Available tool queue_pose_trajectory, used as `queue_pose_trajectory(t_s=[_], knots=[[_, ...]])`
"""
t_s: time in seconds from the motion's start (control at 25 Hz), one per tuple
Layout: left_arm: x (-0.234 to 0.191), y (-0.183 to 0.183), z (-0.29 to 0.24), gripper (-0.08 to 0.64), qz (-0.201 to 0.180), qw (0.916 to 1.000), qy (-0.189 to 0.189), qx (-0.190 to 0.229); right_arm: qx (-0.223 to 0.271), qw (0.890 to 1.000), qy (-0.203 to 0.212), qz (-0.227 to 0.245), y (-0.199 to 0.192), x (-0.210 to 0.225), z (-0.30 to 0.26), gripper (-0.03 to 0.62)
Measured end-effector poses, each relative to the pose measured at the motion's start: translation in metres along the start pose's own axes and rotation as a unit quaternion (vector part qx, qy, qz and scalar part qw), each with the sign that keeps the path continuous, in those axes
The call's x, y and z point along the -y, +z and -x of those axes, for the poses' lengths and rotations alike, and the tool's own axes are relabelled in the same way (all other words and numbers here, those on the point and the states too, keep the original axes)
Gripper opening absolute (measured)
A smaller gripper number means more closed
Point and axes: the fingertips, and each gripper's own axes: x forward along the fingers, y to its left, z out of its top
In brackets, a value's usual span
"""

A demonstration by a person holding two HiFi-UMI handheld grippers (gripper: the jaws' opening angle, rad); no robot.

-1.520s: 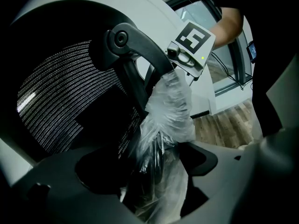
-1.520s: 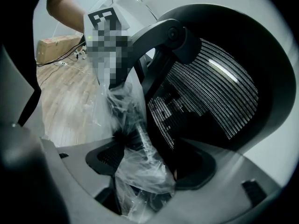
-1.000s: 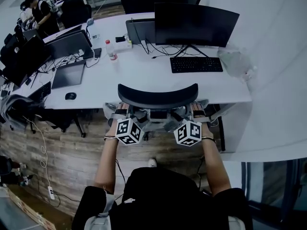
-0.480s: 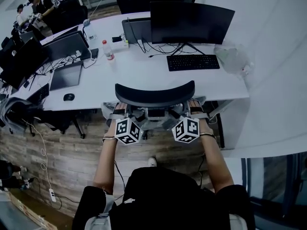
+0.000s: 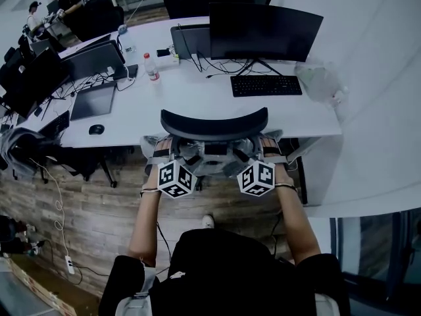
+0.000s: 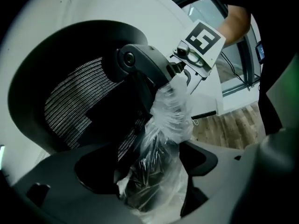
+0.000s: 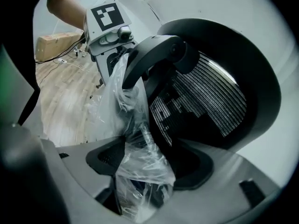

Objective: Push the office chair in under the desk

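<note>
In the head view the black office chair stands with its curved headrest over the front edge of the white desk. My left gripper and right gripper hold the back of the chair just below the headrest, one on each side. The left gripper is shut on a plastic-wrapped strut of the chair's back frame, beside the mesh back. The right gripper is shut on the matching wrapped strut. The seat is hidden below.
On the desk ahead are a dark monitor, a keyboard, a bottle, a mouse and a clear plastic bag. A white partition closes the right side. Cables trail across the wooden floor at left.
The chair and both grippers have edged slightly toward the desk. Both grips are unchanged.
</note>
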Motion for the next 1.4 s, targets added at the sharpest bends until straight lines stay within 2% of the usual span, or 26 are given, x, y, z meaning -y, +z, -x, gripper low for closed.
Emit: queue_pose_trajectory(t_s=[0.16,0.32,0.68,0.88,0.96,1.12,1.24,1.4], knots=[[0.0,0.003,0.018,0.411,0.016,0.9997,0.017,0.002,0.003,1.0,-0.006,-0.012,0.005,-0.003,0.013,0.325],[0.003,0.01,0.035,0.411,0.047,0.9982,0.031,0.019,0.009,0.999,-0.018,-0.025,0.009,-0.003,0.029,0.325],[0.013,0.024,0.064,0.41,0.077,0.9948,0.054,0.038,0.019,0.997,-0.043,-0.061,0.013,-0.005,0.061,0.316],[0.019,0.032,0.074,0.41,0.101,0.9913,0.065,0.054,0.048,0.991,-0.057,-0.112,0.02,-0.002,0.08,0.175],[0.022,0.035,0.078,0.403,0.118,0.9888,0.066,0.064,0.055,0.989,-0.072,-0.118,0.023,0.001,0.087,0.112],[0.025,0.043,0.09,0.346,0.148,0.9823,0.078,0.084,0.069,0.983,-0.093,-0.145,0.027,0.005,0.102,0.062],[0.025,0.05,0.101,0.243,0.168,0.9765,0.095,0.096,0.068,0.976,-0.109,-0.175,0.024,0.009,0.114,0.047],[0.025,0.056,0.115,0.16,0.214,0.9615,0.122,0.121,0.061,0.967,-0.114,-0.221,0.019,0.006,0.125,0.034]])
